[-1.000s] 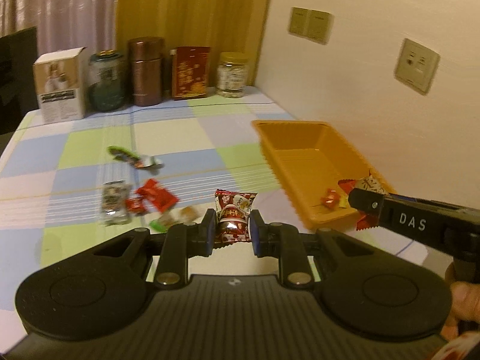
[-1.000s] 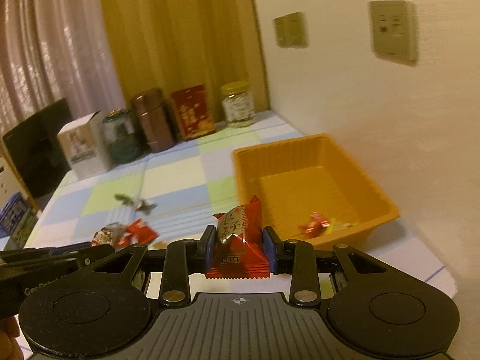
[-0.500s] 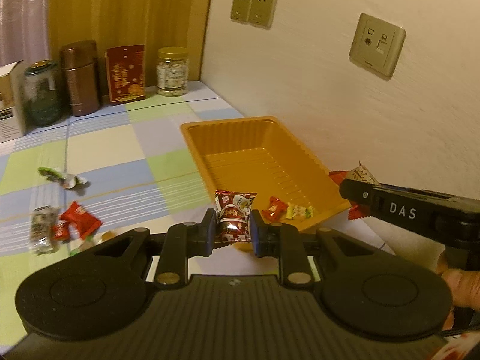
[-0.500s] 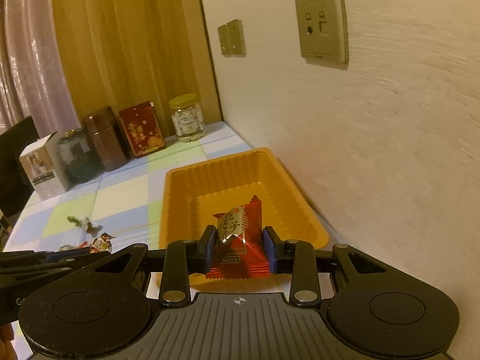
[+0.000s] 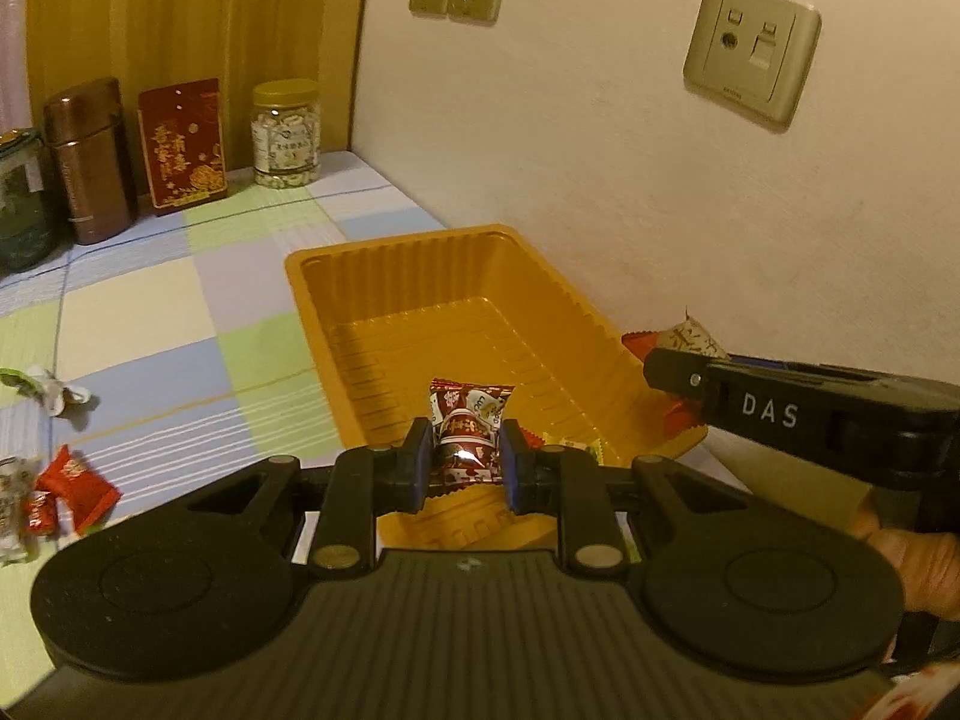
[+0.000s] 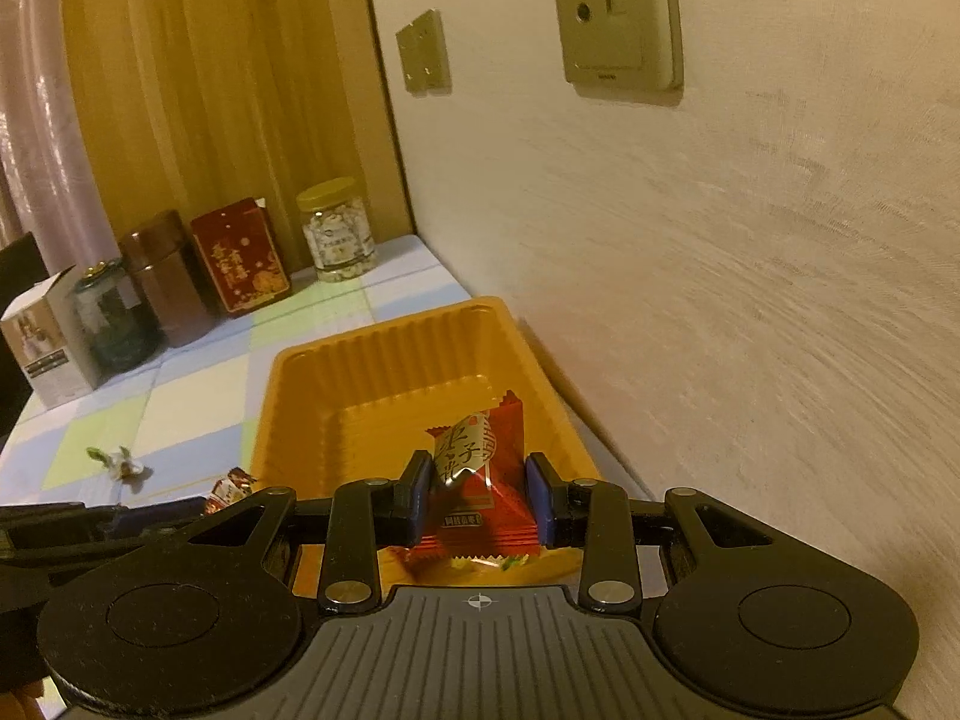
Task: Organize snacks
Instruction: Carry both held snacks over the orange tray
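We now have both wrapped candies over the orange tray (image 5: 312, 276), where a second ago they hung over the checked tablecloth (image 5: 150, 312) short of its near rim; since then both hands have swung in toward the wall (image 5: 600, 150), so we judge the carry nearly finished and the drop the step in hand. The dark red candy with white print (image 5: 471, 420) sits crosswise in our left gripper (image 5: 463, 468), clenched on it, its crimped ends sticking out above the pads. The bright red packet with a gold label (image 6: 480, 468) is pinched upright in our right gripper (image 6: 480, 504), just above the tray's near end. A couple of small sweets already lie in that end. Out on the cloth, loose candies (image 5: 66, 492) wait at the left, and jars and a red tin (image 5: 183, 141) stand at the back.
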`<move>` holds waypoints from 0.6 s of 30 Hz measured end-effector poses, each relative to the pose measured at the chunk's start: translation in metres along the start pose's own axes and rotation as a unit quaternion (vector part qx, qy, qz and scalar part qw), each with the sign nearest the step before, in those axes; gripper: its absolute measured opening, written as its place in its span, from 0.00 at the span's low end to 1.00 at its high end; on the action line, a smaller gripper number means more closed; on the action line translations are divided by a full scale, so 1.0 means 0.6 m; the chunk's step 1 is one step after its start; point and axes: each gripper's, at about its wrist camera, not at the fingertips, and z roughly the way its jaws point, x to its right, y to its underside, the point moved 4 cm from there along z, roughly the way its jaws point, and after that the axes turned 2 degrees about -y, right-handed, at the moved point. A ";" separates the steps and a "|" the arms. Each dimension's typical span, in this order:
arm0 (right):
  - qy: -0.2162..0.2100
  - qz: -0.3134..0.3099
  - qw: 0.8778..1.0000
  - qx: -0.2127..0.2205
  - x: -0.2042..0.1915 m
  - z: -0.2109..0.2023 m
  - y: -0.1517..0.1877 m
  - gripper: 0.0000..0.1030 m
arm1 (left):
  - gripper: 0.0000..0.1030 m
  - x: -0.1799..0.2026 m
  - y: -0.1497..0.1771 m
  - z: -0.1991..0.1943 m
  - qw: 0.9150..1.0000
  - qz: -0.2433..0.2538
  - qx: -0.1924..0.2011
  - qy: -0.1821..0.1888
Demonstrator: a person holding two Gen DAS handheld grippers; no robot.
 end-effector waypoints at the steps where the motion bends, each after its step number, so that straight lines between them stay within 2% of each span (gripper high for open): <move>1: 0.000 0.002 1.000 -0.002 0.003 0.004 0.000 0.33 | 0.20 0.001 0.000 0.006 1.000 0.001 -0.002 0.000; 9: 0.001 0.006 1.000 -0.009 0.013 0.028 0.003 0.33 | 0.22 0.000 -0.004 0.041 1.000 0.009 -0.007 0.005; 11: 0.000 0.008 1.000 -0.011 0.013 0.032 0.003 0.33 | 0.30 -0.006 -0.002 0.045 1.000 0.015 -0.009 -0.007; 18: -0.004 0.016 1.000 -0.016 0.015 0.039 0.009 0.33 | 0.30 -0.038 0.016 0.018 1.000 0.001 -0.001 -0.031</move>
